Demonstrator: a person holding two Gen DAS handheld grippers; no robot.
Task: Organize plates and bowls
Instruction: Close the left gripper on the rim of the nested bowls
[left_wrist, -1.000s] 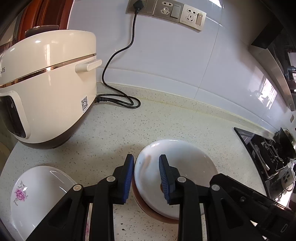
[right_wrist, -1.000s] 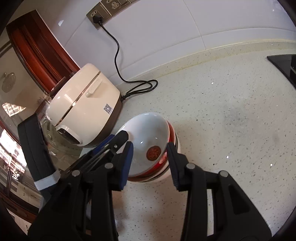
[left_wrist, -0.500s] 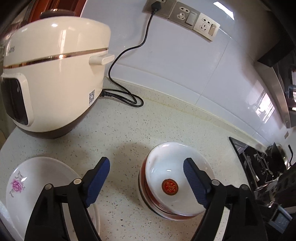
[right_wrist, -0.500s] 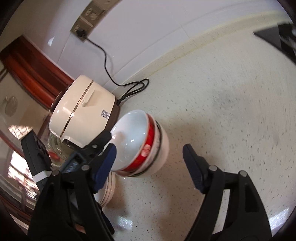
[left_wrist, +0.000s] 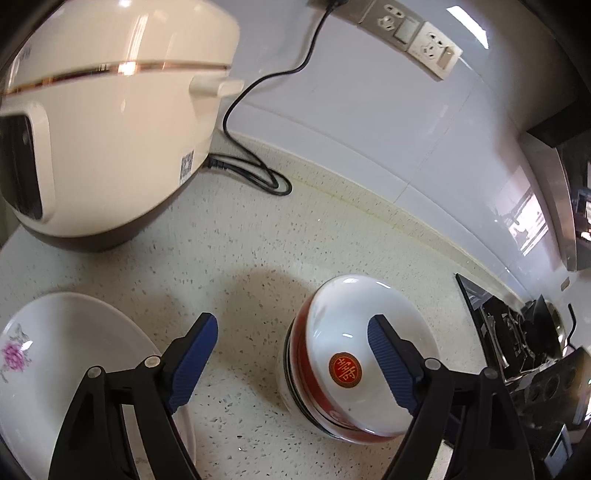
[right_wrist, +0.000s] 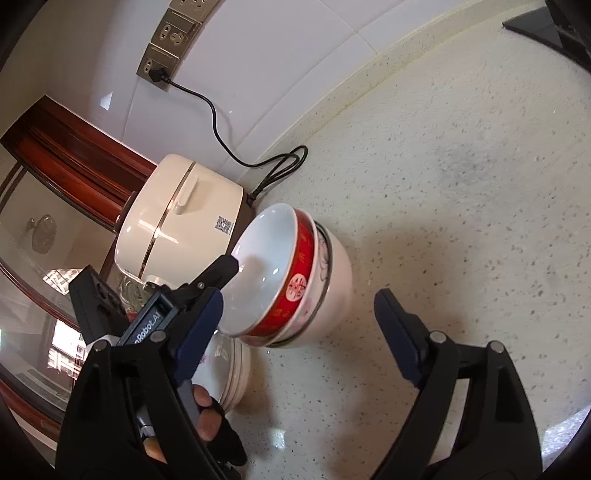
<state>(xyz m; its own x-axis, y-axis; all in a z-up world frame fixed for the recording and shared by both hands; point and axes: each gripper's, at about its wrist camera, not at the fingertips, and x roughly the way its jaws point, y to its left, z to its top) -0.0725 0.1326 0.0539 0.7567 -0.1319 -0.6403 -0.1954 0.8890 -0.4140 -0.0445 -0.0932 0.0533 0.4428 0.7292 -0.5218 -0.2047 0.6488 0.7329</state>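
Bowls nested, plates stacked beside them; little seems left.
The red bowl (right_wrist: 291, 280) sits in the bowl stack (right_wrist: 325, 295) on the counter (right_wrist: 461, 192), with the plates (left_wrist: 74, 354) just beside; left gripper (left_wrist: 291, 358) and right gripper (right_wrist: 299, 332) have just been opening, jaws wide, gripping nothing.

Both claws have just been opening: left claw (left_wrist: 291, 354) and right claw (right_wrist: 299, 314) stand wide beside the bowl stack (right_wrist: 295, 288), gripping nothing.
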